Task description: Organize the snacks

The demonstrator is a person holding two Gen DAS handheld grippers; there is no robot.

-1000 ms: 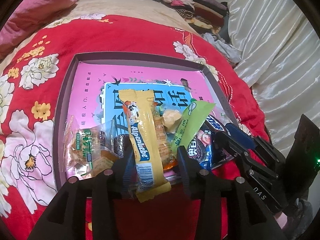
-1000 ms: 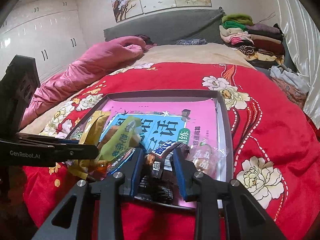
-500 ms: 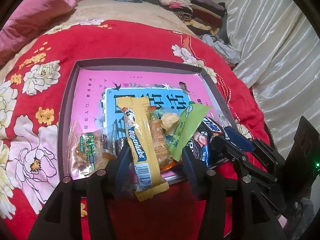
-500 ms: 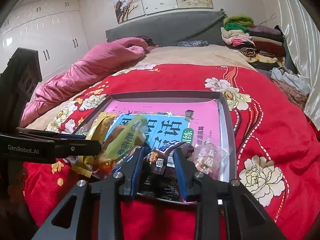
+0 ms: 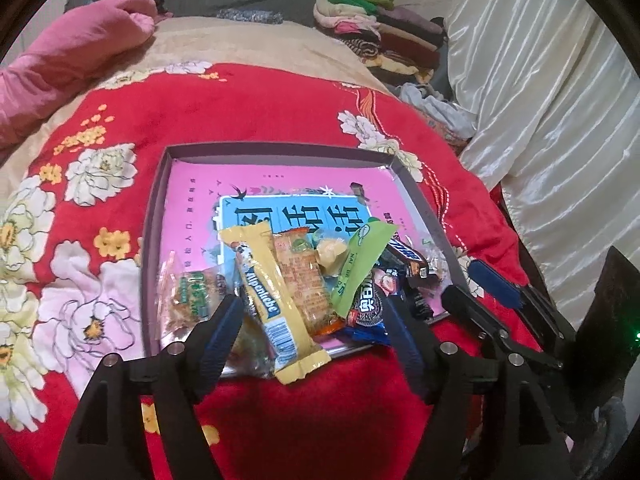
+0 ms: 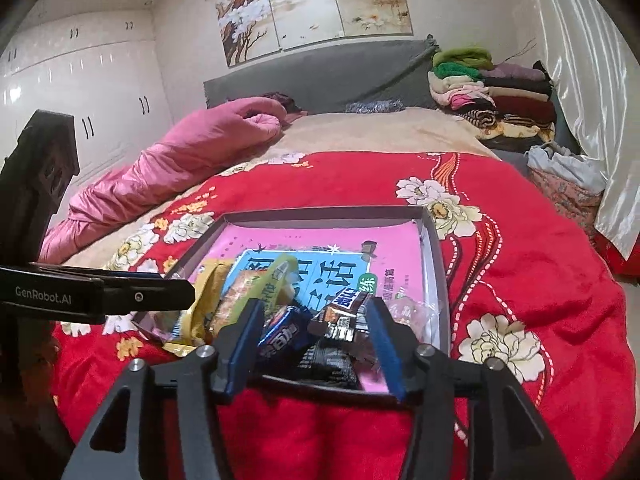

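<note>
A shallow grey tray (image 5: 280, 148) lined with a pink book lies on a red floral blanket. Snacks are heaped at its near edge: a yellow Alpenliebe bar (image 5: 272, 296), an orange cracker packet (image 5: 304, 276), a green packet (image 5: 360, 264), a clear biscuit packet (image 5: 188, 296), a blue Oreo packet (image 5: 368, 308) and a Snickers bar (image 6: 344, 304). My left gripper (image 5: 312, 332) is opening; the yellow bar lies between its jaws, untouched. My right gripper (image 6: 314, 312) is opening too, with the Snickers and dark wrappers lying loose between its jaws. Neither holds anything.
The red blanket (image 5: 260, 100) covers the bed around the tray. A pink quilt (image 5: 72, 48) is bunched at the far left. Folded clothes (image 5: 372, 28) are stacked at the back right beside a white curtain (image 5: 540, 100). The left gripper's side (image 6: 120, 292) reaches in from the left.
Both grippers have opened and drawn back and upward from the heap. The yellow bar and the Snickers, earlier pinched between the pads, now lie free at the tray's near edge.
</note>
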